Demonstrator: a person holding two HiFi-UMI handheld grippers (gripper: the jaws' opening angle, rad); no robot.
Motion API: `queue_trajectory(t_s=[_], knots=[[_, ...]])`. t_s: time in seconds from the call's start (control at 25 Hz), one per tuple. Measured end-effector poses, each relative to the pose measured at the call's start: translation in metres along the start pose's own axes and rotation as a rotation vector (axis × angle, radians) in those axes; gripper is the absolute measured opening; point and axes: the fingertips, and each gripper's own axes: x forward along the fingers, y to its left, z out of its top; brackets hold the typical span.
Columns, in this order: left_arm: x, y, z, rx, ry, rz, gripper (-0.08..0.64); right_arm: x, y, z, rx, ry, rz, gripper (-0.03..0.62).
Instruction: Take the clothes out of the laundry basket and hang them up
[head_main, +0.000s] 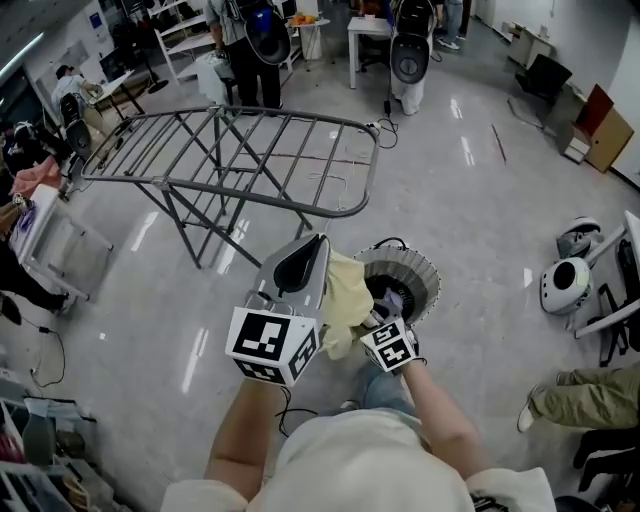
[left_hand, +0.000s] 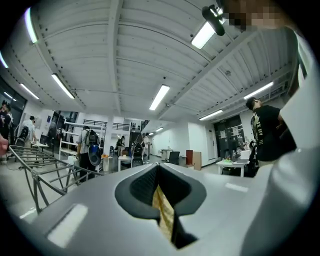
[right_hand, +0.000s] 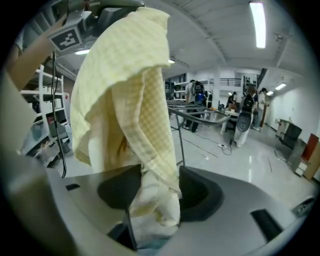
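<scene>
A pale yellow checked cloth (head_main: 345, 290) hangs from my left gripper (head_main: 300, 262), which is raised and shut on its top edge; a strip of the cloth (left_hand: 164, 212) shows pinched between the left gripper's (left_hand: 157, 167) closed jaws. The cloth (right_hand: 130, 75) drapes down in the right gripper view, its lower folds lying between the jaws of my right gripper (right_hand: 155, 180), which stand apart around it. The right gripper (head_main: 385, 305) is lower, over the round slatted laundry basket (head_main: 425, 272). The grey drying rack (head_main: 230, 150) stands bare beyond the grippers.
The rack (left_hand: 35, 165) is low at the left in the left gripper view, and behind the cloth in the right gripper view is the rack (right_hand: 200, 112) again. People and tables stand at the far side. A white round device (head_main: 565, 282) and a seated person's leg (head_main: 585, 395) are at right.
</scene>
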Motion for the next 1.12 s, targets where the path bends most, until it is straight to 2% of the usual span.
queue_trajectory(t_s=[0.08, 0.16, 0.24, 0.28, 0.4, 0.6, 0.84, 1.12], knots=[[-0.013, 0.011, 0.004, 0.014, -0.006, 0.042, 0.014, 0.009, 0.016, 0.017, -0.078, -0.02, 0.047, 0.186], [-0.028, 0.027, 0.002, 0.024, 0.003, 0.101, 0.014, 0.014, 0.027, 0.028, -0.152, -0.025, 0.06, 0.108], [-0.042, 0.05, -0.005, 0.026, 0.028, 0.17, 0.014, 0.014, 0.027, 0.036, -0.159, -0.04, 0.042, 0.024], [-0.049, 0.063, -0.01, 0.028, 0.046, 0.206, 0.014, 0.012, 0.024, 0.041, -0.132, -0.052, 0.033, 0.012], [-0.071, 0.1, -0.027, 0.029, 0.1, 0.291, 0.014, 0.001, 0.002, 0.057, -0.053, -0.087, 0.001, 0.008], [-0.092, 0.134, -0.056, 0.017, 0.179, 0.356, 0.014, -0.033, -0.059, 0.094, -0.025, -0.157, -0.13, 0.006], [-0.087, 0.152, -0.078, 0.018, 0.24, 0.37, 0.014, -0.075, -0.115, 0.145, -0.045, -0.234, -0.255, 0.006], [-0.045, 0.157, -0.091, 0.1, 0.316, 0.324, 0.014, -0.108, -0.174, 0.208, -0.084, -0.284, -0.381, 0.006]])
